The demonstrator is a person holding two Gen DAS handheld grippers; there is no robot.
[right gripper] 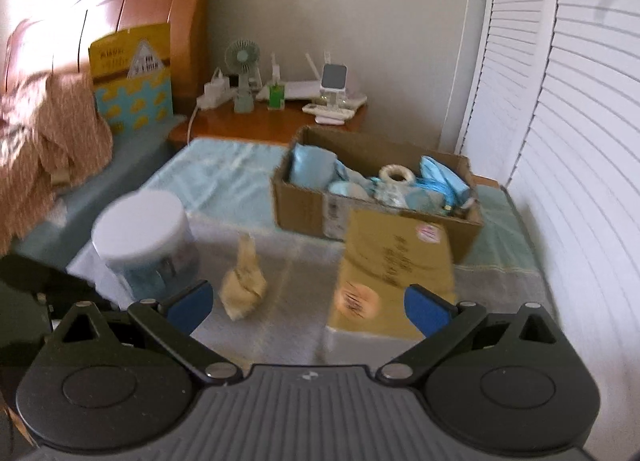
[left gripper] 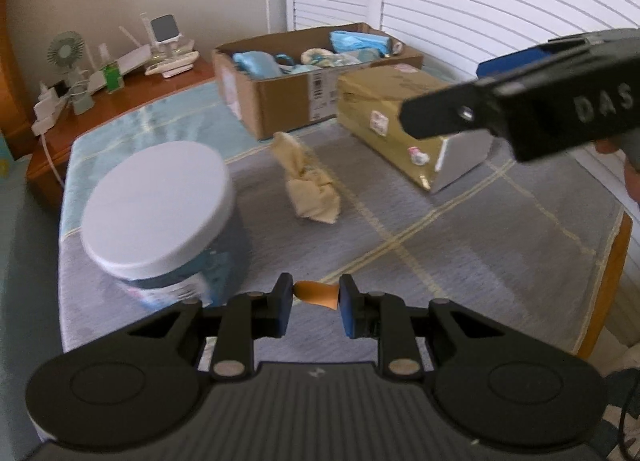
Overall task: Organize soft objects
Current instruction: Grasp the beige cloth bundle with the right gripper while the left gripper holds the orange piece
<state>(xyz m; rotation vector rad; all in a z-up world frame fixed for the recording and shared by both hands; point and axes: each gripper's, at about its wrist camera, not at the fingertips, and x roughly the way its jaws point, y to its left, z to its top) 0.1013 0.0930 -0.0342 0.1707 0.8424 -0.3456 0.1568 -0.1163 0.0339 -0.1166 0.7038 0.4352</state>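
My left gripper (left gripper: 316, 299) is shut on a small orange soft piece (left gripper: 318, 294), held just above the grey mat. A crumpled pale yellow cloth (left gripper: 312, 185) (right gripper: 244, 285) lies on the mat in the middle. Behind it stands an open cardboard box (left gripper: 280, 101) (right gripper: 308, 205) filled with light blue soft items. My right gripper (right gripper: 308, 307) is open and empty, above the mat near the yellow cloth; in the left wrist view its body (left gripper: 520, 101) shows at the upper right.
A white-lidded tub (left gripper: 160, 213) (right gripper: 144, 241) stands at the mat's left. A gold parcel (left gripper: 404, 117) (right gripper: 392, 273) lies in front of the cardboard box. A wooden nightstand (right gripper: 260, 125) with a fan and gadgets is behind; shutters (right gripper: 560, 141) at right, bed at left.
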